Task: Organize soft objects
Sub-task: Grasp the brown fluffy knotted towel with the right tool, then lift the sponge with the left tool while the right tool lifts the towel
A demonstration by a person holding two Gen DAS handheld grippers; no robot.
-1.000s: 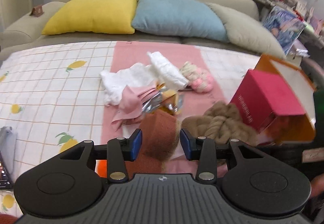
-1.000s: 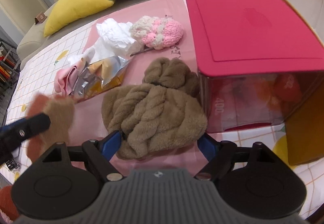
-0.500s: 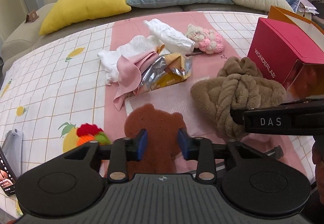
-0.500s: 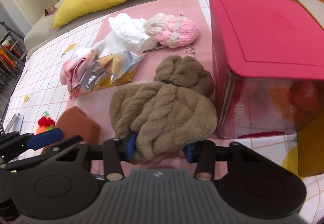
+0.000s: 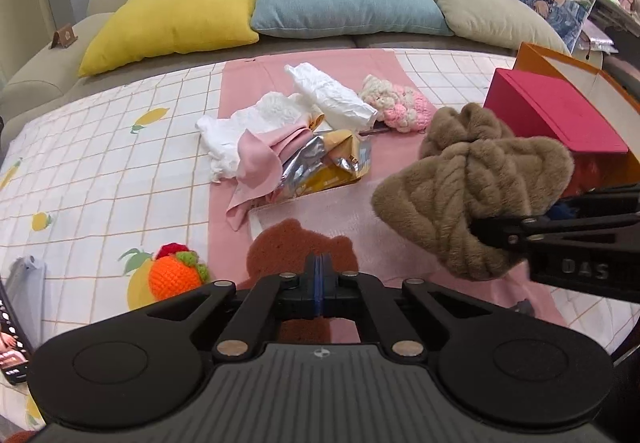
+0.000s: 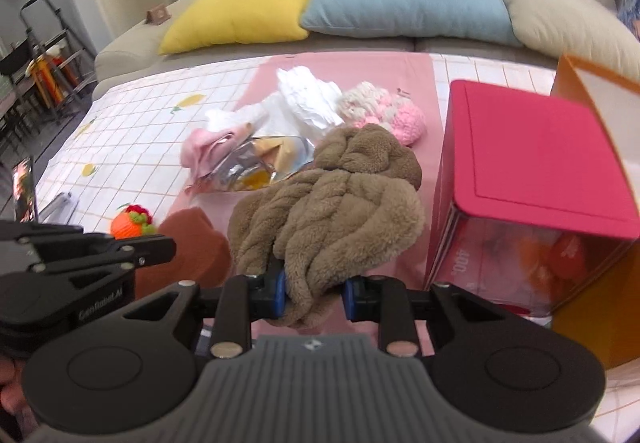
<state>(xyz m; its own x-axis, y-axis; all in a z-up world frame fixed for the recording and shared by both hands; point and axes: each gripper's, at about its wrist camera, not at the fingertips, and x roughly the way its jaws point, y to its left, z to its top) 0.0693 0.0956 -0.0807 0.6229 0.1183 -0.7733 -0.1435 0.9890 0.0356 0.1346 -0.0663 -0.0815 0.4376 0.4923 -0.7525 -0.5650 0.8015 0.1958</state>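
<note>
Squeezing tight, the right gripper (image 6: 314, 293) has just been closed on the fluffy brown hat (image 6: 332, 203), held up at three o'clock of the brown sponge (image 5: 298, 249), pinched by the fully closed left gripper (image 5: 319, 283). Slipping could be caused by thin holds.

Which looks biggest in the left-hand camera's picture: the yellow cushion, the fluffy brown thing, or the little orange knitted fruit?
Largest to smallest, as they look:
1. Fluffy brown thing, roughly level with
2. Yellow cushion; the brown thing is far nearer the camera, so I would not rank these two.
3. Orange knitted fruit, clearly smallest.
</note>
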